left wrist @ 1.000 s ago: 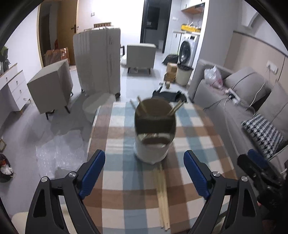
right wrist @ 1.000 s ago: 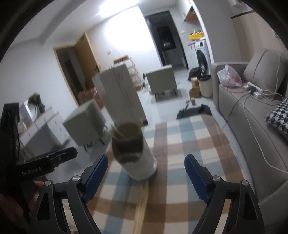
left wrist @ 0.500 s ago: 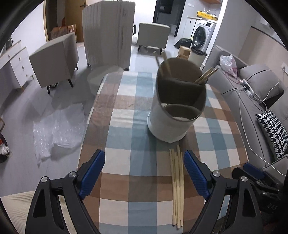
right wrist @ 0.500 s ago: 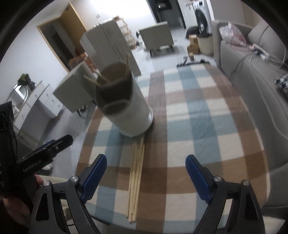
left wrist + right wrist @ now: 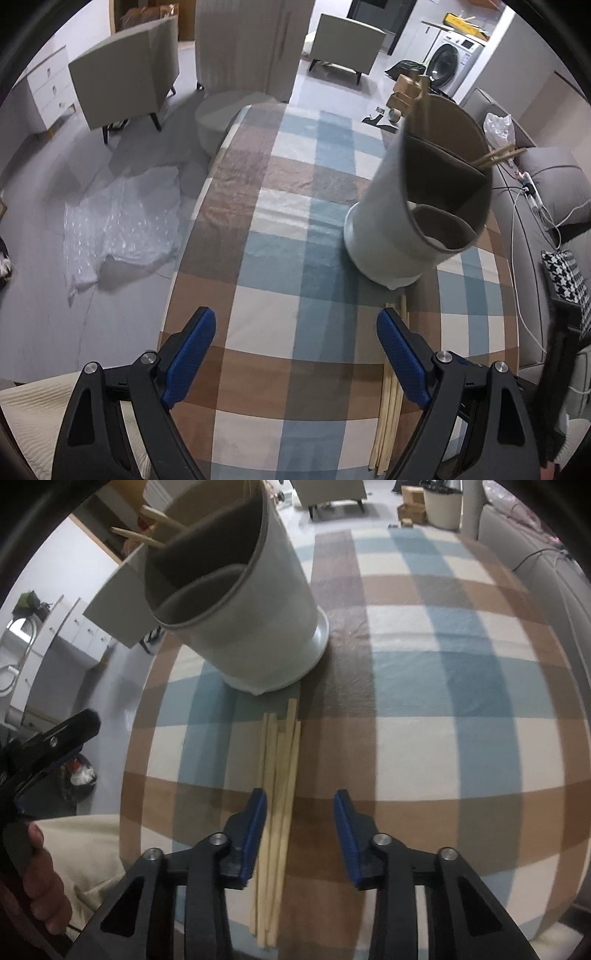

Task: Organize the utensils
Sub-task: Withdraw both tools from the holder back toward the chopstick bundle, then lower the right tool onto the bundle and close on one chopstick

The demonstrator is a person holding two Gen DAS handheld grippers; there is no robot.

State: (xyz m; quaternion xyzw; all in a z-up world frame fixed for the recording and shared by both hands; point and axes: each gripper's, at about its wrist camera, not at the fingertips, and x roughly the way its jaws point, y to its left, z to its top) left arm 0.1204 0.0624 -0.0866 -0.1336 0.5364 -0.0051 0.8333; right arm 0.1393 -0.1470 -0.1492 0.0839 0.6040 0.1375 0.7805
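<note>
A pale round utensil holder (image 5: 413,206) with inner compartments stands on the checked tablecloth (image 5: 295,236); a few chopsticks stick out of its far compartment (image 5: 498,155). It also shows in the right wrist view (image 5: 251,602). A bundle of wooden chopsticks (image 5: 279,775) lies flat in front of the holder, and shows in the left wrist view (image 5: 389,402). My right gripper (image 5: 299,812) is open, low over the bundle, with its left finger beside the sticks. My left gripper (image 5: 295,336) is wide open and empty, to the left of the bundle.
The table's left edge (image 5: 192,229) drops to a floor with bubble wrap (image 5: 118,218). A grey sofa (image 5: 546,206) with a checked cushion runs along the right. Armchairs (image 5: 122,74) and a tall white panel stand beyond the table.
Both grippers have dropped toward the table. The right gripper has moved forward over the chopstick bundle and its jaws have narrowed. The left gripper has shifted left.
</note>
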